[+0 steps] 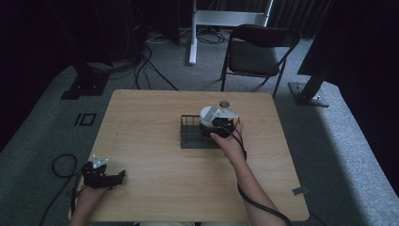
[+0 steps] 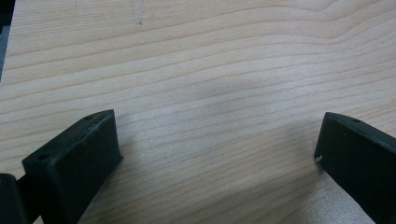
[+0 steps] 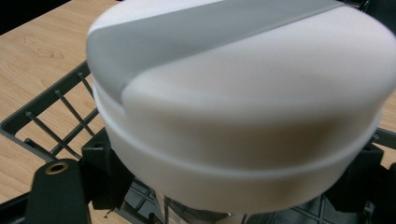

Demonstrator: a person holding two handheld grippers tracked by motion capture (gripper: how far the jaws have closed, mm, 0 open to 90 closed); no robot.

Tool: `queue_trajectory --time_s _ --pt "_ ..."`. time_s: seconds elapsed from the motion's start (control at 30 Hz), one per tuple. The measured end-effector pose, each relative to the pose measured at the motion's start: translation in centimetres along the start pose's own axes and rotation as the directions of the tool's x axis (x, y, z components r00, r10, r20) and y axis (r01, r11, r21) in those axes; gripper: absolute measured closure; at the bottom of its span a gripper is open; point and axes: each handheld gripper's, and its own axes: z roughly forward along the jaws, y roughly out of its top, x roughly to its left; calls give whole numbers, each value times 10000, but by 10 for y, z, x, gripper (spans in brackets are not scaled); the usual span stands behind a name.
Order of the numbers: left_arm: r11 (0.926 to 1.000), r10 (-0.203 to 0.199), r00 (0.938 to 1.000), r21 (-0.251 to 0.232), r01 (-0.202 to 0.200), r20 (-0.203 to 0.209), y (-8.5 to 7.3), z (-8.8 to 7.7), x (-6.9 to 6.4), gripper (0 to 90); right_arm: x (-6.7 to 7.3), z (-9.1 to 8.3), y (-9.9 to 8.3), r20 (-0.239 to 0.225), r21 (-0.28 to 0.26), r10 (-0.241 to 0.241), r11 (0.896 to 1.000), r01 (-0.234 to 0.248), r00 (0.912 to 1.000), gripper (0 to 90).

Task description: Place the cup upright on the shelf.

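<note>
The right gripper (image 1: 221, 126) has its jaws pinching a white, grey-striped lidded container (image 3: 238, 112) over the wire basket (image 1: 190, 134) mid-desk. Likely it is being placed or lifted; next comes a steady vertical move. Near the desk's front-left corner, the left gripper (image 1: 104, 176) rests, jaws spread.

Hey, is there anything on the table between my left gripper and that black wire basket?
Nothing visible: only bare table lies between the left gripper and the wire basket, where the right gripper holds a white container.
</note>
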Motion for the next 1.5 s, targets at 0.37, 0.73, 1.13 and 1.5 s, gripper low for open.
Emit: queue_trajectory --time_s 0.37,0.73,1.13,1.5 --pt "10000 -1 10000 1 1 0 0 0 0 2 -2 -2 -3 -396 -94 -117 9999 113 9991 156" --pt "10000 -2 10000 -2 2 0 0 0 0 2 -3 -8 -5 -708 -242 -205 9995 189 9973 121" --pt "10000 2 10000 1 -2 0 0 0 0 2 -5 -16 -11 -879 -541 -531 9974 485 9947 121" --pt "10000 1 10000 1 -1 1 0 0 0 2 -8 -30 -14 -972 -742 -499 9963 428 9940 121"
